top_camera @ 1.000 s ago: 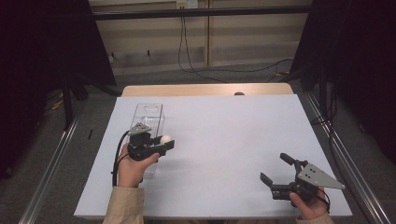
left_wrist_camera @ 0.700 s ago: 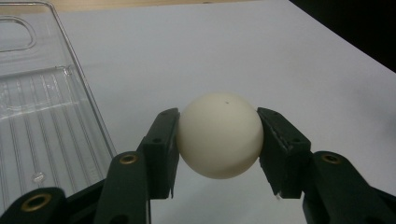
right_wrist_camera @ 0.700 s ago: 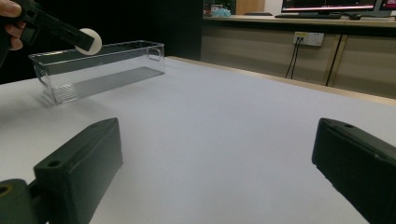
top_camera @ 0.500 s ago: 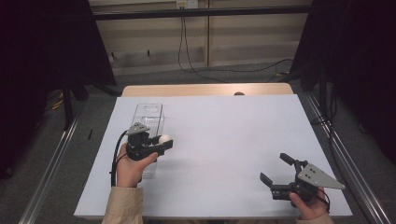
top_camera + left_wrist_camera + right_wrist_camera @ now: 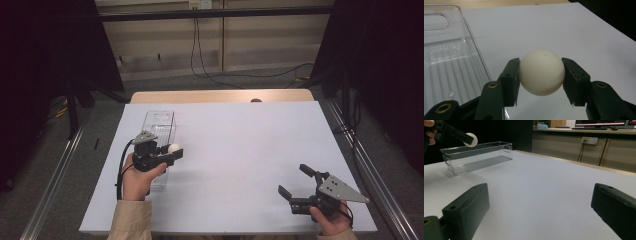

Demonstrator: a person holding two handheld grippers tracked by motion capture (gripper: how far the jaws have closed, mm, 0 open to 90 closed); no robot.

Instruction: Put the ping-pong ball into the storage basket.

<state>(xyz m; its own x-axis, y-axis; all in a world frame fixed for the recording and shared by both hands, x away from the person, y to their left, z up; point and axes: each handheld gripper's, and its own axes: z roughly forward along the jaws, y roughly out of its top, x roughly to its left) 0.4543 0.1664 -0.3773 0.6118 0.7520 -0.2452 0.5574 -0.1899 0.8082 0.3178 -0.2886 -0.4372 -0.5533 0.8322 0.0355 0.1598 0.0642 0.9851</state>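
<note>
high view: a person sits at a white desk [image 5: 240,150] with a gripper in each hand. the left gripper [image 5: 172,150] holds a small white ball [image 5: 173,148] clamped between its jaws, raised just beside the right wall of a clear plastic bin [image 5: 159,125]. the right gripper [image 5: 295,187] rests well apart near the desk's right edge, its jaws spread wide and empty. to do this step well, the ball should likely be carried over the bin's open top and lowered close to its ribbed floor before the jaws part, so it cannot bounce out.
</note>
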